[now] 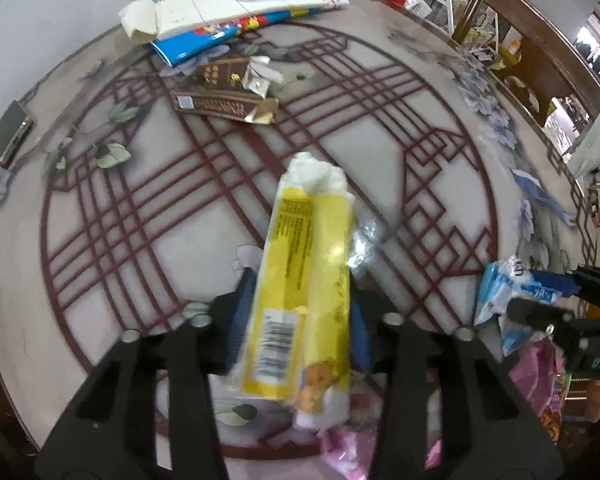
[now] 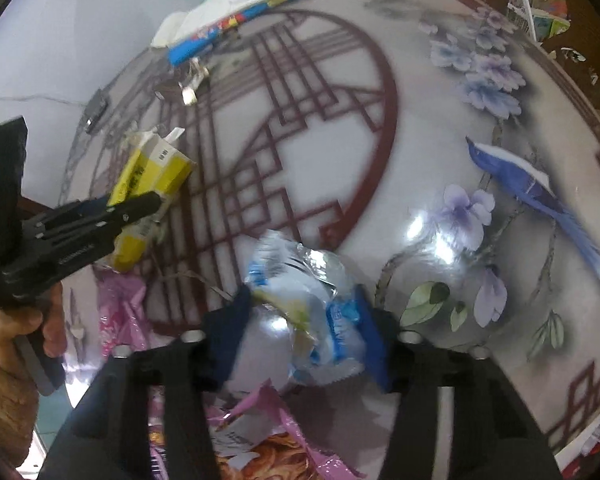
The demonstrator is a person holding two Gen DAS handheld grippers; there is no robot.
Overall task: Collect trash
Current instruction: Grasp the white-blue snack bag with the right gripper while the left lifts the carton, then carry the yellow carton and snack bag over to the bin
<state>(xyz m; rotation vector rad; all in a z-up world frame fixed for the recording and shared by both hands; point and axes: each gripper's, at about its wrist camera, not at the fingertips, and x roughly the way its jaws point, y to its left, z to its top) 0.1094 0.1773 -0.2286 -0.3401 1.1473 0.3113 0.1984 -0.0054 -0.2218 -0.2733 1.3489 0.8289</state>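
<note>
Now | left gripper [image 1: 300,316] steeply down, clamping yellow packet [image 1: 308,272] | right gripper [image 2: 306,326] likewise, seemingly pinching blue wrapper [image 2: 316,308]

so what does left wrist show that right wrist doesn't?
Left wrist only: two brown snack boxes lying far across the table, and the barcode on the yellow wrapper in the left gripper.
Right wrist only: the painted blue bird on the tabletop and the hand holding the left gripper.
Both: yellow wrapper, blue-white wrapper clamped in the right gripper, pink bag, phone.
</note>
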